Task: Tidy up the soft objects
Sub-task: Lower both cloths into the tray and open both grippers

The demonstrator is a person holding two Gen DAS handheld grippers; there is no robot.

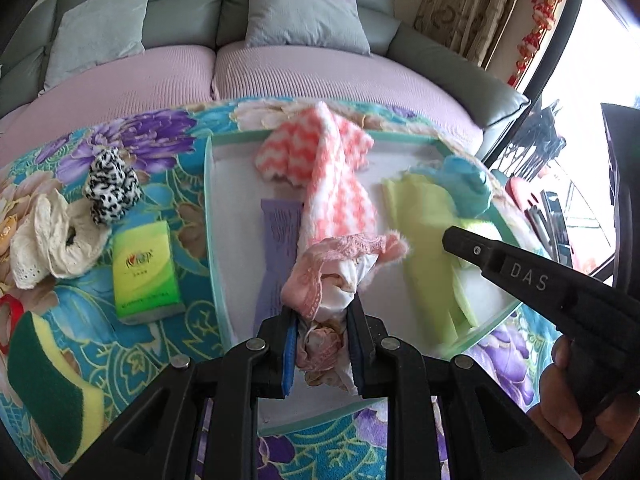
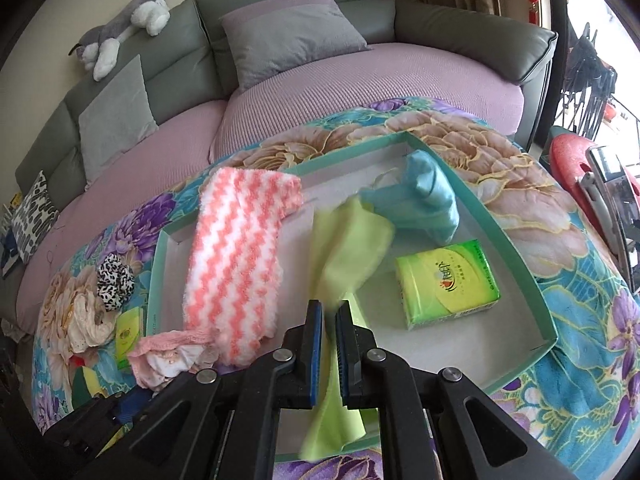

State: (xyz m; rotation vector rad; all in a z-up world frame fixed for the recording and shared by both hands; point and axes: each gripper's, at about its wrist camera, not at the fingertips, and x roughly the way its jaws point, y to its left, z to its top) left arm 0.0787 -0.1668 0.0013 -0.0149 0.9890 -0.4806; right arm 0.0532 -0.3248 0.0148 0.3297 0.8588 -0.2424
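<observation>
- Left gripper (image 1: 320, 344), at the bottom centre of its own view, has its jaws clamped on a pink lace cloth (image 1: 340, 268) that bunches up between the blue pads, over the near part of the tray (image 1: 212, 216).
- Right gripper (image 2: 328, 344), bottom centre of its view, has its jaws narrow, pinching a yellow cloth (image 2: 348, 248) that hangs blurred through them and trails up into the tray (image 2: 516, 248).
- In the left view the right gripper (image 1: 520, 264) enters from the right edge, tilted down toward the tray, with a hand (image 1: 568, 392) on its grip at lower right.
- Only the right view shows a green tissue pack (image 2: 448, 284) inside the tray, and a plush dog (image 2: 124, 28) on the sofa back, upper left.
- Only the left view shows a purple cloth (image 1: 276, 256) lying in the tray under the striped towel (image 1: 332, 188).
- The towel drapes over the tray's far rim; a teal cloth (image 1: 468, 184) sits in the far right corner.
- Left of the tray lie a second tissue pack (image 1: 144, 272), a sponge (image 1: 52, 392), a cream cloth (image 1: 48, 240) and a spotted scrunchie (image 1: 112, 188).
- Bare tray floor shows between the towel and the yellow cloth.
</observation>
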